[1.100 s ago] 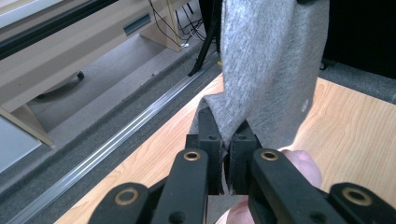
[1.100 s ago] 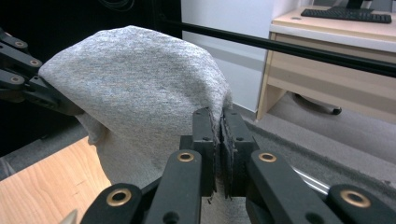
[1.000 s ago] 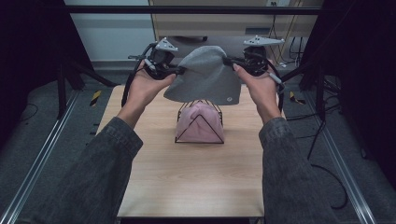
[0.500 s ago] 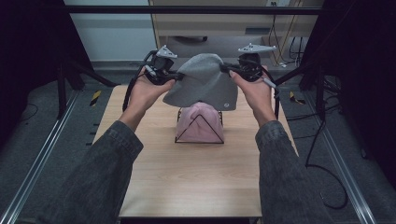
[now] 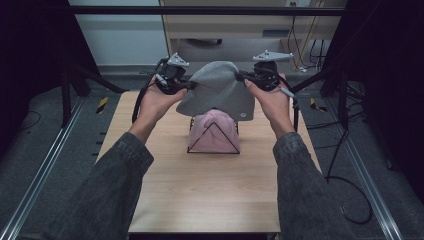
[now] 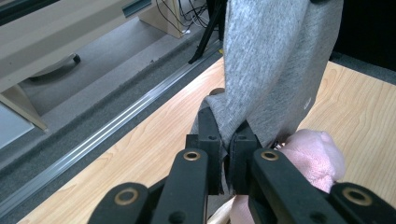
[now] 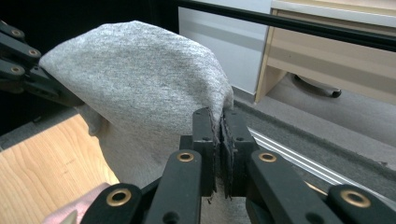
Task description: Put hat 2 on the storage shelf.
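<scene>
a soft grey knitted beanie (image 5: 216, 95) hangs in the air above the far half of the pale wooden worktop (image 5: 200, 190), stretched between the two grippers. the left gripper (image 5: 172, 80) pinches the hat's edge on the left side; in the left gripper view its black jaws are drawn almost together with a fold of the grey knit (image 6: 266, 79) clamped between them, the fabric rising up and away from the tips. the right gripper (image 5: 264, 75) grips the opposite edge; in the right gripper view its jaws are pressed nearly closed on a thin seam of the same beanie (image 7: 140, 88), whose dome bulges to the left of the view, and the left gripper (image 7: 28, 70) shows at the far side of the hat. each gripper carries a grey three-cornered plate on top and is held by a hand (image 5: 157, 102) coming out of a dark grey denim sleeve (image 5: 110, 185).

directly beneath the hanging beanie sits a pink fuzzy hat (image 5: 212, 131) draped over a black wire triangular stand (image 5: 214, 140) on the worktop. the grey hat's lower hem overlaps the top of the pink one in the high view; whether they touch cannot be told. in the left gripper view the pink hat (image 6: 313, 154) lies just beside the jaws.
</scene>
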A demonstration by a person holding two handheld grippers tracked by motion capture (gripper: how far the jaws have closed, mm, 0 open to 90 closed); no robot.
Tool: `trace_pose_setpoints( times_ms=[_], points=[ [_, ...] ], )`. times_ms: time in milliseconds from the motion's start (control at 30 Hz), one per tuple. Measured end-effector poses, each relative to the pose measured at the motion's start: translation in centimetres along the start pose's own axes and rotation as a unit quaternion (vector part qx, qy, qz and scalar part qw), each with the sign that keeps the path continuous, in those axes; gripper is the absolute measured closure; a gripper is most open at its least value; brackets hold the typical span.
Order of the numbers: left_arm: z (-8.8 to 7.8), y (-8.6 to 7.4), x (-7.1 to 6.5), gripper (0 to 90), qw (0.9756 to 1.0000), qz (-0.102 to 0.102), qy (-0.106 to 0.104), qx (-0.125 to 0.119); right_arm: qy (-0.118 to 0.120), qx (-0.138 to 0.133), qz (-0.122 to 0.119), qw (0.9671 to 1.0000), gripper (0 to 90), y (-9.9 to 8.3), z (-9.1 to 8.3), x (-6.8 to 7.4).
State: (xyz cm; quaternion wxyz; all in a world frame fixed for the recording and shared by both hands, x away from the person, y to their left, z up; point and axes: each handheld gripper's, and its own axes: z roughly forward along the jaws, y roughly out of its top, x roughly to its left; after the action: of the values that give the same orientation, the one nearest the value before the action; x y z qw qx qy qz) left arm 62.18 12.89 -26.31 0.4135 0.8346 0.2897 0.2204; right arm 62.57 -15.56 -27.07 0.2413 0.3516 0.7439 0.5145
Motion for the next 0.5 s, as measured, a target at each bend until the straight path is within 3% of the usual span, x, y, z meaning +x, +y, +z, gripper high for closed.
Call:
trace_pose_setpoints(
  times_ms=[500],
  points=[
    [1.3,-2.0,-0.1,86.9,0.9999,-0.006,-0.003,0.013,0.0,0.025,-0.006,0.9997,85.8,-2.1,0.8,0.3]
  ],
)
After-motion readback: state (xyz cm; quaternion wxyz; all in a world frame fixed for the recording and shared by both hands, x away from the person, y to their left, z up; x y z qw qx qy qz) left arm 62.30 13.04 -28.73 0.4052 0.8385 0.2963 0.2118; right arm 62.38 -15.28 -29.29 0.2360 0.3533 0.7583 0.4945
